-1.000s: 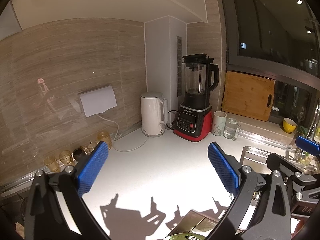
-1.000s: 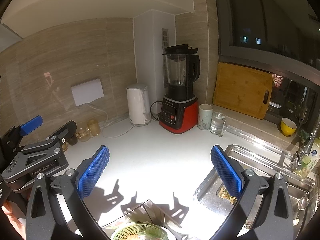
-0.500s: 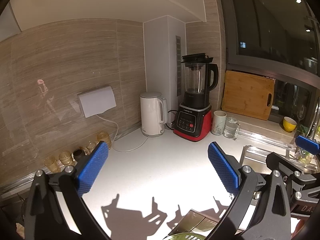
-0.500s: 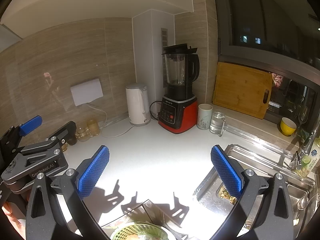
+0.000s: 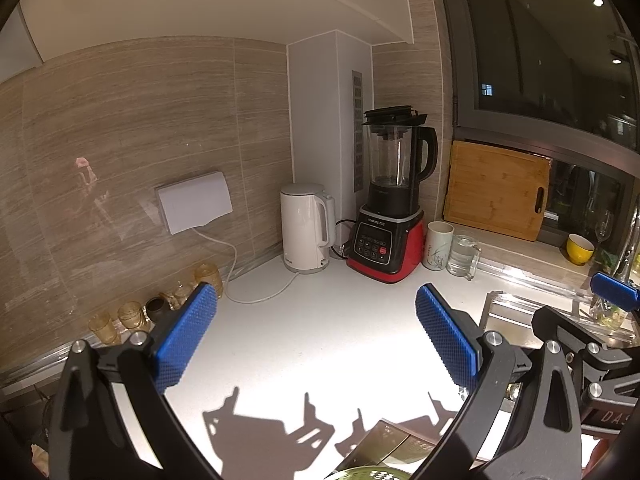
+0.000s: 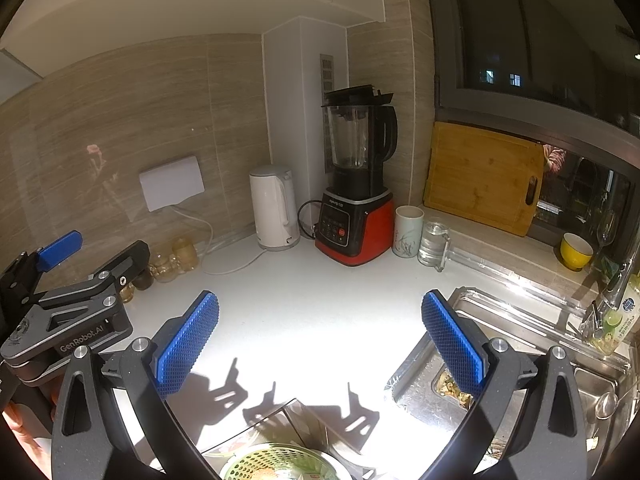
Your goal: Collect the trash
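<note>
Green colander (image 6: 280,465) cut off at frame bottom; left gripper (image 5: 316,340) and right gripper (image 6: 320,340) jaws gape, empty.

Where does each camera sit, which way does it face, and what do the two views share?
Left wrist: on the left gripper, facing the counter's back corner; its open blue fingers show, with the right gripper at the right edge.
Right wrist: on the right gripper, facing that corner and the sink; the left gripper shows at left.
Shared: blender, kettle, cutting board.
</note>
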